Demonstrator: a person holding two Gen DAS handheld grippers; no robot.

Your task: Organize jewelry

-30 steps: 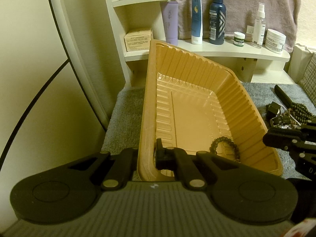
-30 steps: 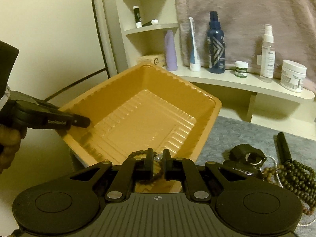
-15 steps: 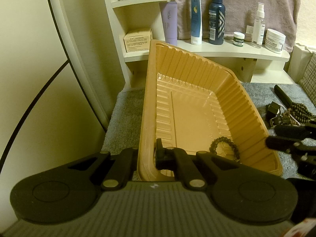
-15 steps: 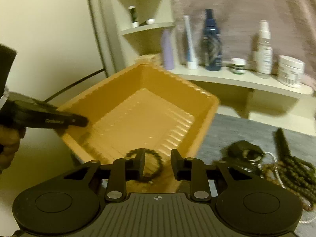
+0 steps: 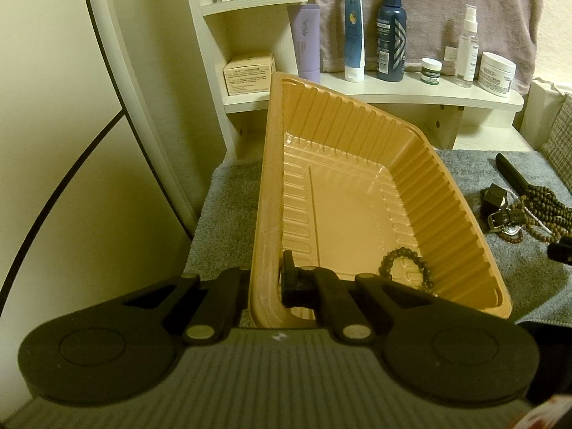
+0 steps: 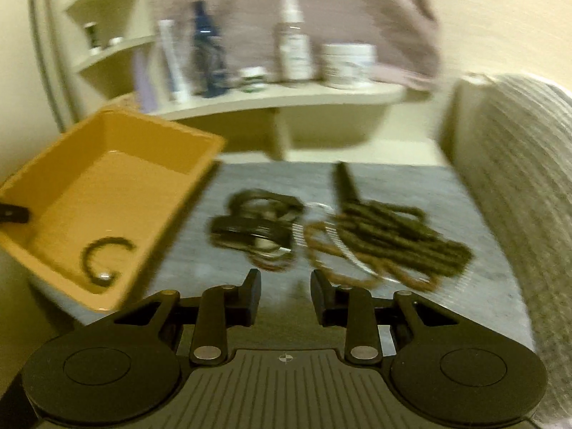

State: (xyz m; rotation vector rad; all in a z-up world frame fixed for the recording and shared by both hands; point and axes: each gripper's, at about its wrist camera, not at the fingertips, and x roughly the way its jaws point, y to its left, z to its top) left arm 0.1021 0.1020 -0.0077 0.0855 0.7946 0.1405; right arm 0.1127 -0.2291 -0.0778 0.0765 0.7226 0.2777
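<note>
Left hand-held gripper (image 5: pixel 266 282) is clamped on the near left wall of the tan tray (image 5: pixel 464 221), one finger outside and one inside, holding the tray tilted above the grey towel (image 5: pixel 228 207). Its view gives a sharp look into the tray: a dark bead bracelet (image 5: pixel 405 268) lies on the floor at about 5 o'clock, partly cut off by the gripper's own linkage. At 3 o'clock the jewelry heap is cropped by the frame edge, and only a dark tip of the other tool shows there.

Right hand-held gripper (image 6: pixel 285 295) has its fingers apart with nothing between them, pointing down toward the towel (this view is smeared with blur). It shows what the left view crops: the whole heap at 12 o'clock, a dark watch (image 6: pixel 250 230) beside brown bead strands (image 6: pixel 397 241), with a black stick (image 6: pixel 345 184) behind. Individual beads cannot be made out. At 9 o'clock the left tool's finger sits on the tray wall.
</note>
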